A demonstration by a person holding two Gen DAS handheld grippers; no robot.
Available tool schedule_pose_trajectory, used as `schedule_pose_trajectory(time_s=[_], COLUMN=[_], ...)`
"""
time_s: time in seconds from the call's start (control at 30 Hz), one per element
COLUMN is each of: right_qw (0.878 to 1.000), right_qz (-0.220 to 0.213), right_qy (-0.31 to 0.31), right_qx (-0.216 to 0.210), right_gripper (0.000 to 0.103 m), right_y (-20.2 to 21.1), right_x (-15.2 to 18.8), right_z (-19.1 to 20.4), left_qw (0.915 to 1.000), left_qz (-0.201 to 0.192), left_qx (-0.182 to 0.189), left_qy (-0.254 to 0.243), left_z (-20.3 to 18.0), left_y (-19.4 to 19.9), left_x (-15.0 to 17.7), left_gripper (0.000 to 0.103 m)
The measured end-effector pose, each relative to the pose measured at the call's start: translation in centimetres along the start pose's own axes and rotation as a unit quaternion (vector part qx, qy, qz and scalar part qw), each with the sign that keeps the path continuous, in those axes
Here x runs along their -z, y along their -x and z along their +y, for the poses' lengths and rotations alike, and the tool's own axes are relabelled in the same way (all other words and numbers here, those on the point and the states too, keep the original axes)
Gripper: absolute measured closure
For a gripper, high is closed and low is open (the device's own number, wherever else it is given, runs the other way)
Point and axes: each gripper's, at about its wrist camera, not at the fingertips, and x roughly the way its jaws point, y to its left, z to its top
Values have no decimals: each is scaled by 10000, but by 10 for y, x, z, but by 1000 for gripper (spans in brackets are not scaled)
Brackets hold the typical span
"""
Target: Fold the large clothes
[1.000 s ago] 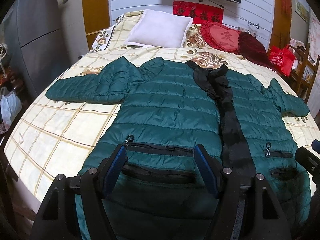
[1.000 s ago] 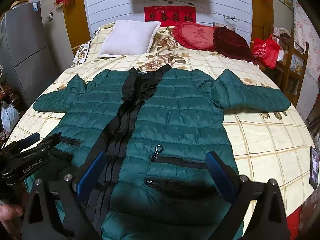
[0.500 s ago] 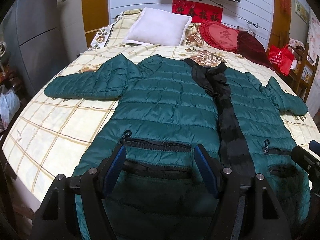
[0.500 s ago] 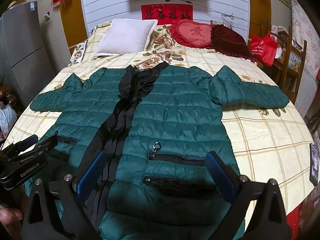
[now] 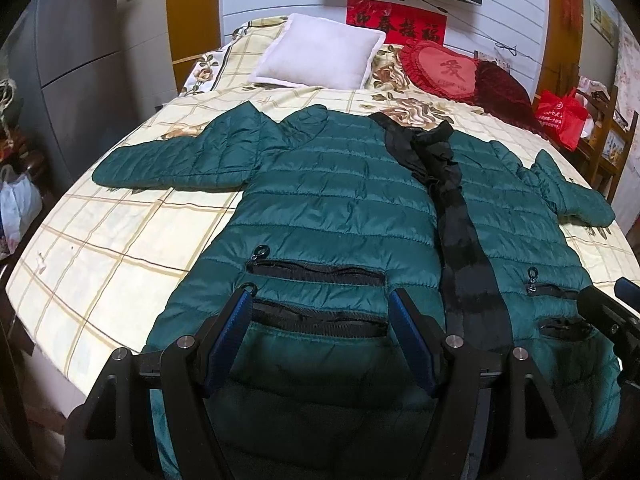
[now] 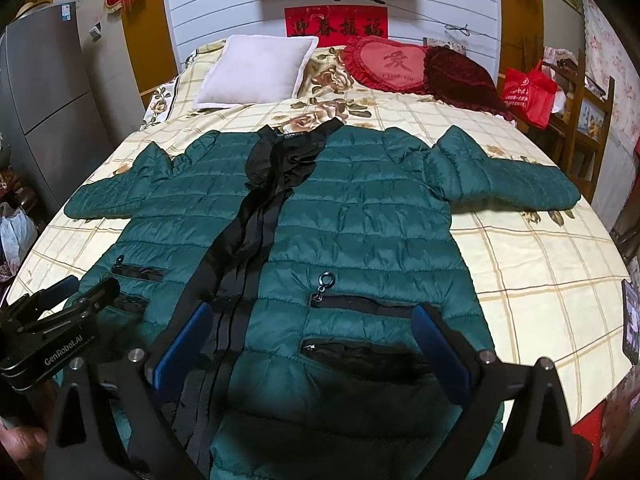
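Your green puffer jacket [image 5: 340, 200] lies flat and fully spread on the bed [image 5: 120, 248], sleeves out toward 9 and 3 o'clock, nothing folded yet, while your left tongs [image 5: 322, 336] and right tongs [image 6: 308, 344] hover wide open and empty over its hem.

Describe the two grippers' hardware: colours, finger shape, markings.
Both match. The left gripper and right gripper have matte black angular frames with triangular cut-outs and silver round screw heads. Each carries two long flat fingers faced with blue pads. Seen from the right wrist camera, the left unit's side bears white "GenRobot.AI" lettering. No cables show.
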Motion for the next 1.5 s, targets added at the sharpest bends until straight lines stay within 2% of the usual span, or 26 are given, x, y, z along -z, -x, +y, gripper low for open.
schedule_pose_trajectory(time_s=[1.5], right_qw=[9997], right_qz=[252], right_qy=[11], right_qx=[-9], right_gripper=[1], right_y=[-9], right_x=[5], right_z=[11], left_qw=[9999], left_qz=[111], left_qx=[32], left_qy=[-89], left_z=[-6], left_y=[-2], left_x=[10], left_gripper=[31])
